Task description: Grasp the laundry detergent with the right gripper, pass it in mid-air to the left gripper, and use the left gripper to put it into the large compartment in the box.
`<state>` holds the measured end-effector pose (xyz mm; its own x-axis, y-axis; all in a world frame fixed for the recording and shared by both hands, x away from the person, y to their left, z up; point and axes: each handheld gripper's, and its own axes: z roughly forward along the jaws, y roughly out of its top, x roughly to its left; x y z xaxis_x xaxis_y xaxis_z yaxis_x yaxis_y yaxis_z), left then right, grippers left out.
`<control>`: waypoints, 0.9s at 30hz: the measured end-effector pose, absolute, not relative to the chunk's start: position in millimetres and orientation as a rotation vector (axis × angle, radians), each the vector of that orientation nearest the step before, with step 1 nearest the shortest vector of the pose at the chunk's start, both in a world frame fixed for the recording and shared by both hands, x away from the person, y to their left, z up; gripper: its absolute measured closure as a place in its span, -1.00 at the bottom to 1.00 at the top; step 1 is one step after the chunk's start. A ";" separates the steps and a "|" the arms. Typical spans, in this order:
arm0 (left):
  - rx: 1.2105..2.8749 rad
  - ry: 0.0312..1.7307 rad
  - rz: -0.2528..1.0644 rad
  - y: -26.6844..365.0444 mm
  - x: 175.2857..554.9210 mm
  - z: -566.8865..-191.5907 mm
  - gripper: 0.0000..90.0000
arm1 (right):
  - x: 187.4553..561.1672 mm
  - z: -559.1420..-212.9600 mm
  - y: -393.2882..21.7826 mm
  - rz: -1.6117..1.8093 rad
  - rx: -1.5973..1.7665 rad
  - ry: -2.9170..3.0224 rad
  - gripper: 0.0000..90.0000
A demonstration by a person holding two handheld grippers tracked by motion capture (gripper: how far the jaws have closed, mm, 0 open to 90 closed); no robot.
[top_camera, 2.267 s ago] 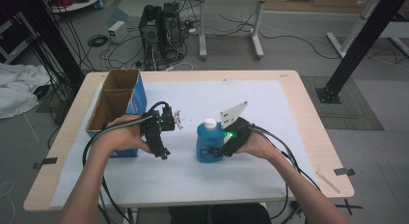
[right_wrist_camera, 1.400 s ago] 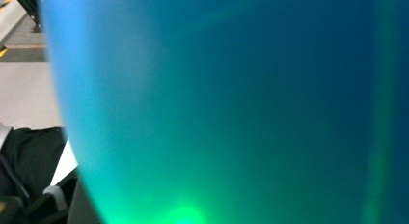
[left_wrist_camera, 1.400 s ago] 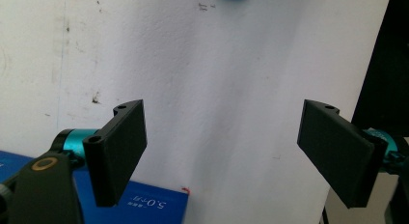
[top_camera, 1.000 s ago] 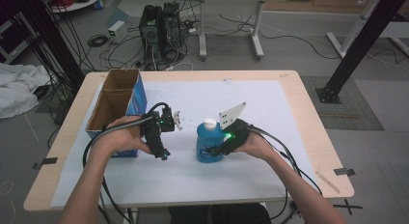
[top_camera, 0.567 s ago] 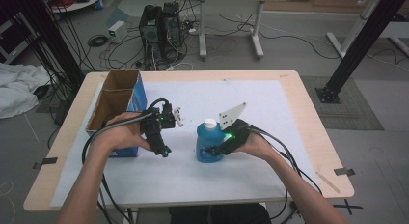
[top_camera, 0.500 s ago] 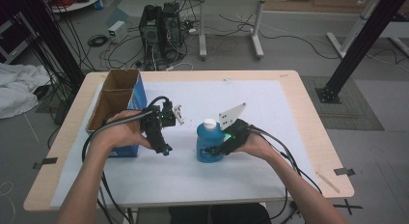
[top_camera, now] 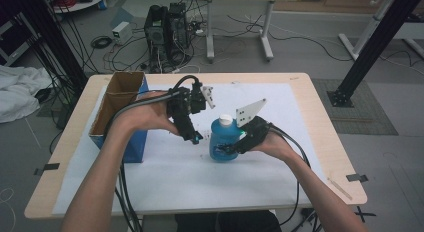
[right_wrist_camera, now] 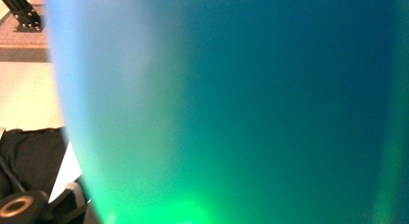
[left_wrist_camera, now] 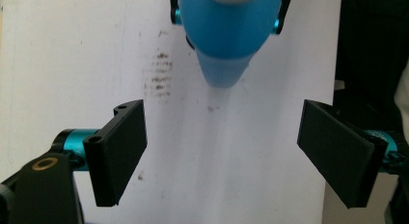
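Left hand-held gripper [top_camera: 194, 137]: has risen off the desk [top_camera: 310, 142] and swung toward the bottle [top_camera: 223, 140], now just beside its shoulder, jaws wide apart.
Left forearm: lifted higher over the box [top_camera: 120, 114].

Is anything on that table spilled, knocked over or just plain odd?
Nothing looks spilled or toppled. The blue plastic bottle with a white cap stands upright, clamped by the right gripper. Only oddity: faint brown smudges stain the white paper sheet near the bottle.
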<state>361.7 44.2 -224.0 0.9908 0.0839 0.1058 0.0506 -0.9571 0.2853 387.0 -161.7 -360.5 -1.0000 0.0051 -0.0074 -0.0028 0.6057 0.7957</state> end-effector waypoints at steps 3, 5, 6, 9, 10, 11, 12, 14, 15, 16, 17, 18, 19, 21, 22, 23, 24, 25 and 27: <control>2.833 0.095 0.143 32.1 365.4 -222.2 -0.60 | 387.4 -356.1 -166.0 1.396 -0.003 2.804 -0.03; 2.815 0.098 0.119 24.6 367.0 -223.2 -0.60 | 388.5 -353.9 -168.4 1.392 -0.031 2.804 -0.03; 2.815 0.093 0.111 21.2 368.0 -223.8 -0.60 | 385.9 -352.0 -170.4 1.367 0.012 2.837 -0.03; 2.820 0.081 0.100 12.6 371.0 -225.9 -0.60 | 388.9 -349.7 -170.6 1.383 -0.046 2.806 -0.03; 2.818 0.064 0.101 10.0 372.8 -226.2 -0.60 | 389.0 -349.0 -171.0 1.381 -0.050 2.807 -0.03; 2.813 0.063 0.095 7.9 373.6 -226.8 -0.60 | 389.4 -348.1 -171.3 1.380 -0.057 2.804 -0.03; 2.814 0.068 0.093 5.8 373.8 -226.7 -0.60 | 389.7 -347.8 -171.7 1.373 -0.058 2.807 -0.03; 2.805 0.082 0.083 1.2 373.3 -227.7 -0.60 | 388.2 -346.9 -172.1 1.374 -0.024 2.822 -0.03; 2.801 0.076 0.083 -0.4 373.5 -227.9 -0.60 | 388.7 -347.5 -171.6 1.376 -0.021 2.818 -0.03; 2.799 0.076 0.080 -2.9 373.6 -228.1 -0.60 | 390.0 -347.7 -171.0 1.386 -0.042 2.803 -0.03; 2.799 0.074 0.079 -4.4 373.8 -228.1 -0.60 | 392.0 -349.3 -169.9 1.385 -0.081 2.776 -0.03; 2.801 0.073 0.082 -6.8 374.3 -227.9 -0.60 | 391.1 -349.3 -170.2 1.373 -0.065 2.792 -0.03; 2.799 0.090 0.077 -7.9 373.8 -228.4 -0.60 | 391.6 -349.7 -169.2 1.382 -0.070 2.784 -0.03; 2.805 0.073 0.076 -10.8 375.5 -229.5 -0.60 | 392.4 -350.4 -168.7 1.381 -0.080 2.782 -0.03; 2.804 0.076 0.076 -11.5 375.6 -230.0 -0.60 | 392.6 -350.7 -168.5 1.380 -0.082 2.781 -0.03; 2.798 0.081 0.074 -12.6 375.9 -231.3 -0.60 | 392.7 -350.7 -168.6 1.380 -0.081 2.780 -0.03; 2.802 0.082 0.072 -13.5 376.1 -231.9 -0.60 | 391.1 -348.9 -169.8 1.382 -0.040 2.813 -0.03; 2.805 0.079 0.070 -14.5 376.3 -232.5 -0.60 | 391.6 -349.2 -169.7 1.384 -0.040 2.807 -0.03; 2.808 0.074 0.071 -16.2 376.5 -233.8 -0.60 | 392.4 -349.1 -170.3 1.396 -0.049 2.805 -0.03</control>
<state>376.5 -16.2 -233.8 0.9974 0.0597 0.0407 0.0432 -0.9441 0.3270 392.4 -170.3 -349.1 -0.9995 -0.0247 -0.0209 -0.0316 0.6028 0.7973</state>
